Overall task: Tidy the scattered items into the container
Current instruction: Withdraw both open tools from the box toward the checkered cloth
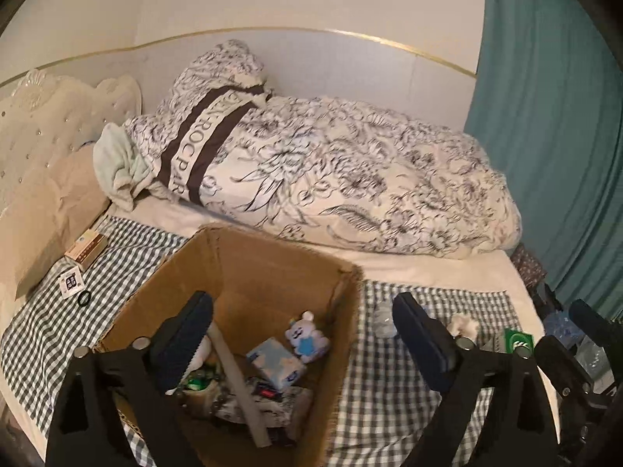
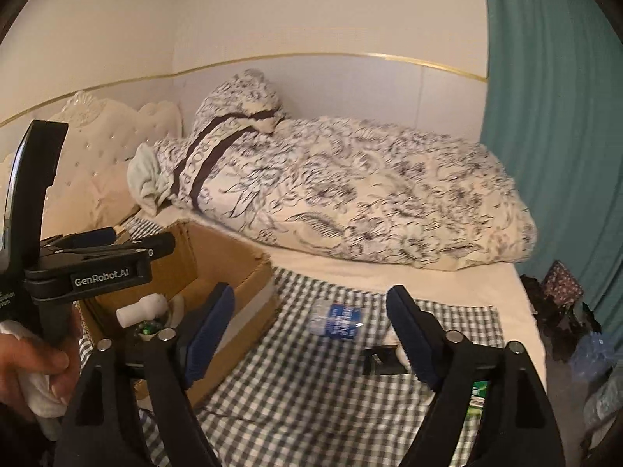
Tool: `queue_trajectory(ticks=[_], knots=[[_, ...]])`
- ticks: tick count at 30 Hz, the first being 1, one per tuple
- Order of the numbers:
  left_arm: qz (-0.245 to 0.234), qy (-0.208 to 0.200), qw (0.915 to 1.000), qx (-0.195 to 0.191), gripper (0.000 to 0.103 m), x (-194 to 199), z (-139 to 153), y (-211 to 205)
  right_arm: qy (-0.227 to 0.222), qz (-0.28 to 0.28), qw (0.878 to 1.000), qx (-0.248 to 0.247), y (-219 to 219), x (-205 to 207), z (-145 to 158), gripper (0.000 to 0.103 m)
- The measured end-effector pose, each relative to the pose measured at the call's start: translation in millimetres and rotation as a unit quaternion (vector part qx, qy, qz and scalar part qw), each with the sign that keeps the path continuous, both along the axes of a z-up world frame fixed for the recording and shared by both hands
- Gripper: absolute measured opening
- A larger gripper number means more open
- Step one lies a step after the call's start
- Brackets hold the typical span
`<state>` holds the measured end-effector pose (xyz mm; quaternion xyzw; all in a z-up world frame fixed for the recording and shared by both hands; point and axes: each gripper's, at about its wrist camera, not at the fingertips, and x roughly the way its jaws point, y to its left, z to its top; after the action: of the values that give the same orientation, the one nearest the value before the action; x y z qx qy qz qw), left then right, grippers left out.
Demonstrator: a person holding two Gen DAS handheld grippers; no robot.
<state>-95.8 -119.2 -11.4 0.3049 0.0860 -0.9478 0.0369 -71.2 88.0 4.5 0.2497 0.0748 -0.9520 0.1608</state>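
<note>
beyond both pairs of fingers: a rolled floral duvet [image 1: 331,179] lies across the far side of the bed, against the wall panel, with a teal curtain [image 1: 553,116] off to the right.
under the fingers: a checked cloth [image 2: 311,389] covers the near part of the mattress and carries the box and the loose items.
cardboard box [image 1: 272,272]: open-topped, directly ahead of and below the left gripper's fingers; in the right wrist view it sits to the left of the right gripper's left finger.
inside the box: a small blue-and-white bear toy [image 1: 305,336], a pale blue tissue pack [image 1: 274,364], a long pale stick [image 1: 237,381] leaning across, and other bits too jumbled to name.
left gripper [image 1: 303,338]: held over the box, fingers spread wide, nothing between them.
right gripper [image 2: 311,330]: over the cloth to the right of the box, fingers spread wide, gripping nothing.
plastic bottle [image 2: 337,321]: lying on the cloth ahead of the right gripper, between the lines of its two fingers, apart from both.
green packet [image 1: 518,340]: on the cloth to the right of the left gripper's right finger.
far left of the left fingers: a small carton [image 1: 85,251], a card [image 1: 70,284] and a black ring [image 1: 84,297] lie by the pillow.
</note>
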Motion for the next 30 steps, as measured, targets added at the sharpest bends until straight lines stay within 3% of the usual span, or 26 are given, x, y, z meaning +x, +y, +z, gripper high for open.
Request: queue_trajectory(ticks=[2, 10, 20, 30], knots=[[-0.004, 0.006, 1.0, 0.0, 0.103, 1.9, 5.4, 7.8, 0.011, -0.01, 1.0, 0.0, 11.4, 5.7, 6.9, 0.088], [-0.021, 0.015, 0.9994, -0.022, 0.103, 5.3, 17.2, 38.9, 0.03, -0.049, 0.998, -0.007, 53.2, 19.7, 20.8, 0.103], [-0.031, 0.017, 0.9983, -0.046, 0.103, 8.8, 17.1, 63.4, 0.04, -0.079, 0.996, 0.0, 80.0, 24.1, 20.3, 0.103], [-0.044, 0.008, 0.9982, -0.041, 0.103, -9.7, 6.7, 87.1, 0.026, -0.111, 0.994, -0.006, 110.5, 8.6, 5.0, 0.103]])
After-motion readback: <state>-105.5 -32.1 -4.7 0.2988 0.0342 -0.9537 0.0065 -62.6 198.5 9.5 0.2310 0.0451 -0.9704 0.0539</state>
